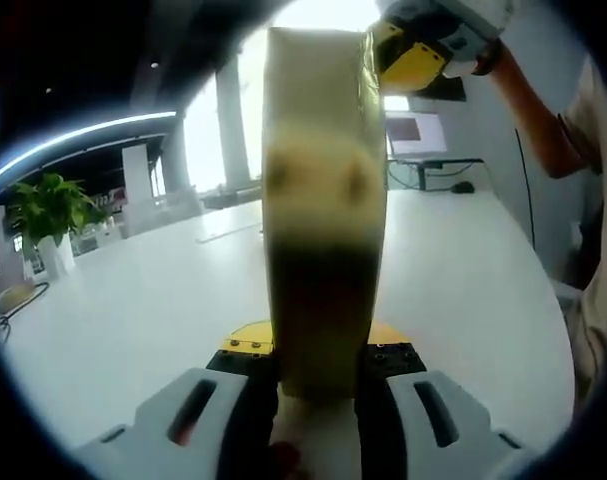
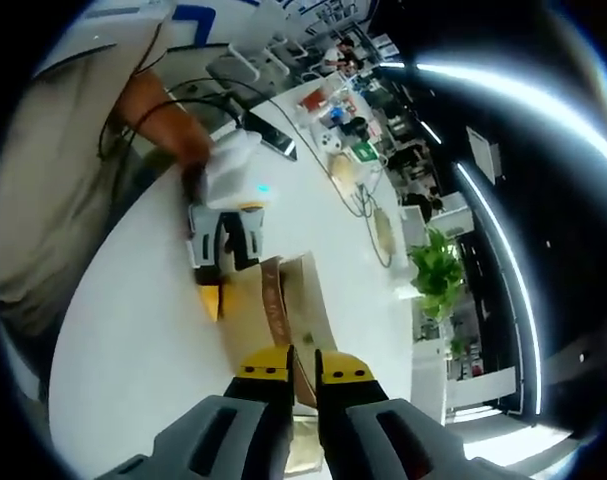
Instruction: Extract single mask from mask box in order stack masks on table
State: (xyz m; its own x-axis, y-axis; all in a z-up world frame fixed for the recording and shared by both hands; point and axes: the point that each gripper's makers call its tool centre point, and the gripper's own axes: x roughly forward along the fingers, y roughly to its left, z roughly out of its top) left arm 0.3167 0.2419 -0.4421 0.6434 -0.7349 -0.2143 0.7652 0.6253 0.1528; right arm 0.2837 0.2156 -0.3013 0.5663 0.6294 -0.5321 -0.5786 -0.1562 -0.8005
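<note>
The mask box (image 1: 323, 230), pale kraft card, stands upright between my left gripper's (image 1: 318, 385) jaws, which are shut on its lower end. In the right gripper view the same mask box (image 2: 301, 300) lies below me with a darker strip along its face, and the left gripper (image 2: 223, 262) clamps its far end. My right gripper (image 2: 303, 368) has its yellow-tipped jaws almost together over the near end of the box, pinching a thin edge that looks like a mask. The right gripper (image 1: 413, 55) also shows at the box's top right corner.
A long white table (image 1: 143, 300) runs under everything. The person's arm (image 1: 543, 110) and body are at the right edge. A potted plant (image 2: 435, 272), cables and small items (image 2: 348, 140) lie farther along the table, and a monitor (image 1: 415, 135) stands at its far end.
</note>
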